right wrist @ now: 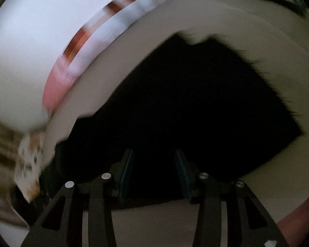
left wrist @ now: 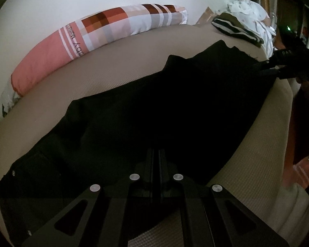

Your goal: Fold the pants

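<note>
Black pants (left wrist: pixel 154 111) lie spread across the beige bed (left wrist: pixel 113 72), waist end at the lower left and frayed leg ends at the upper right. My left gripper (left wrist: pixel 156 154) is shut over the near edge of the pants; the dark cloth hides whether fabric is pinched. My right gripper (right wrist: pixel 154 154) is open above the pants (right wrist: pixel 185 103), its blue pads apart. It also shows at the right edge of the left wrist view (left wrist: pixel 265 68), at the leg ends. The right wrist view is blurred by motion.
A long pink and checked pillow (left wrist: pixel 88 41) lies against the white wall at the back. Folded dark striped clothes (left wrist: pixel 237 28) and white laundry (left wrist: pixel 249 8) sit at the far right corner. The bed's front edge (left wrist: pixel 274 144) drops off to the right.
</note>
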Tool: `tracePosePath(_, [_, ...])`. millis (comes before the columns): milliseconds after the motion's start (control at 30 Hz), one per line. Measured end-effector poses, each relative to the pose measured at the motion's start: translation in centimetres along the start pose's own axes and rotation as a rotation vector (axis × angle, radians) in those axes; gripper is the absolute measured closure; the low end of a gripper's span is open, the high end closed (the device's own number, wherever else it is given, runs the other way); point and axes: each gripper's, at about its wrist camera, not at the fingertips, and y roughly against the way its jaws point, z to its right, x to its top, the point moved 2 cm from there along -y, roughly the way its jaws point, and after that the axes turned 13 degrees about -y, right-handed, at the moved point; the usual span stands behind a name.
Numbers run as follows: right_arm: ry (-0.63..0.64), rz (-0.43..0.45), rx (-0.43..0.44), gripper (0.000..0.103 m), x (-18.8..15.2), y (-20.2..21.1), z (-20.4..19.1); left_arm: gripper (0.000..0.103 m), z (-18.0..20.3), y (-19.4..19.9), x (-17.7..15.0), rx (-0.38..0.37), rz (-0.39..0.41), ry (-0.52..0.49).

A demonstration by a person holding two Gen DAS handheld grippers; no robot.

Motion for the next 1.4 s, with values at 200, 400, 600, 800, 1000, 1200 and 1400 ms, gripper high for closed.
tracePosePath(200, [-0.15, 0.074, 0.027, 0.063, 2.9, 1.0, 4.3, 0.099, 0.9, 0.1, 0.0, -0.022, -0.007, -0.011])
tracePosePath(400, [-0.236, 0.126, 0.09, 0.073, 6.3, -0.4, 6.2, 0.097, 1.9, 0.0, -0.1, -0.064, -0.021, -0.005])
tracePosePath(600, [-0.241, 0.173, 0.102, 0.099, 8.2, -0.1, 5.7, 0.097, 3.1, -0.5, 0.0, -0.07, -0.025, -0.023])
tracePosePath(800, [-0.135, 0.295, 0.008, 0.1, 5.9, 5.4, 4.7, 0.096, 3.6, -1.0, 0.1, -0.07, -0.026, -0.024])
tracePosePath(1000, [-0.165, 0.261, -0.153, 0.101, 3.5, 4.0, 8.4, 0.091, 3.1, -1.4, -0.2, -0.101, -0.027, -0.008])
tracePosePath(1200, [-0.164, 0.306, -0.175, 0.101, 2.8, 5.5, 8.3, 0.091, 2.6, -1.3, -0.4, -0.149, -0.027, 0.022])
tracePosePath(1400, [-0.17, 0.288, -0.241, 0.101, 2.9, 4.6, 8.9, 0.091, 2.1, -1.4, -0.5, -0.193, -0.021, 0.037])
